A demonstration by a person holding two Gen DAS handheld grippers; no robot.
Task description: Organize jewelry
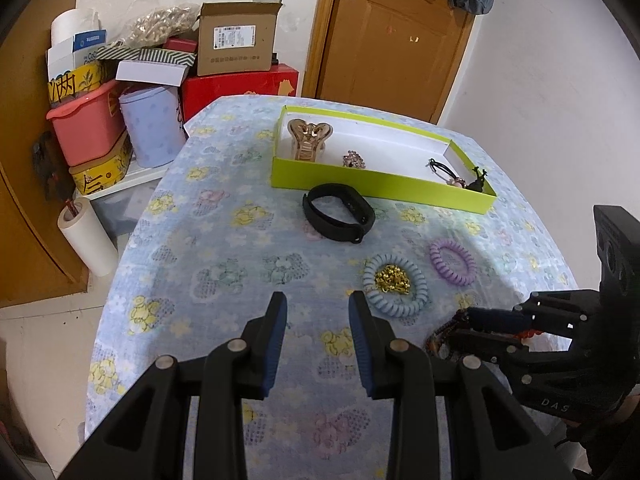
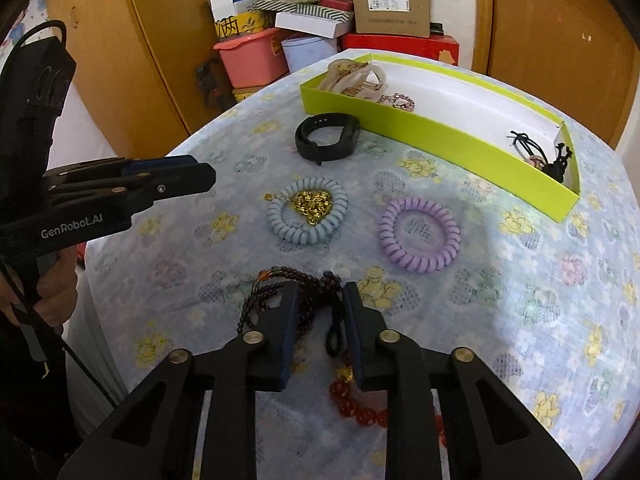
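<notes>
A lime-green tray [image 1: 380, 186] [image 2: 448, 136] holds a beige hair claw [image 1: 309, 139], a sparkly brooch [image 1: 354, 159] and black hair ties [image 1: 460, 176]. In front of it lie a black wristband [image 1: 340, 218] [image 2: 326, 136], a light-blue coil hair tie [image 1: 396, 286] [image 2: 308, 210] with a gold chain [image 2: 314, 204] inside, and a purple coil hair tie [image 1: 452, 261] [image 2: 418, 234]. My right gripper [image 2: 318, 298] [image 1: 460, 326] is open, straddling a dark beaded bracelet [image 2: 288, 286] with red beads [image 2: 356, 404]. My left gripper [image 1: 318, 306] [image 2: 208, 178] is open and empty above the cloth.
The round table has a blue floral cloth [image 1: 224, 272]. Behind it stand stacked boxes [image 1: 236, 40], a pink bin [image 1: 86, 124], a lilac tin [image 1: 150, 124] and a paper roll [image 1: 88, 236]. A wooden door [image 1: 396, 36] is at the back.
</notes>
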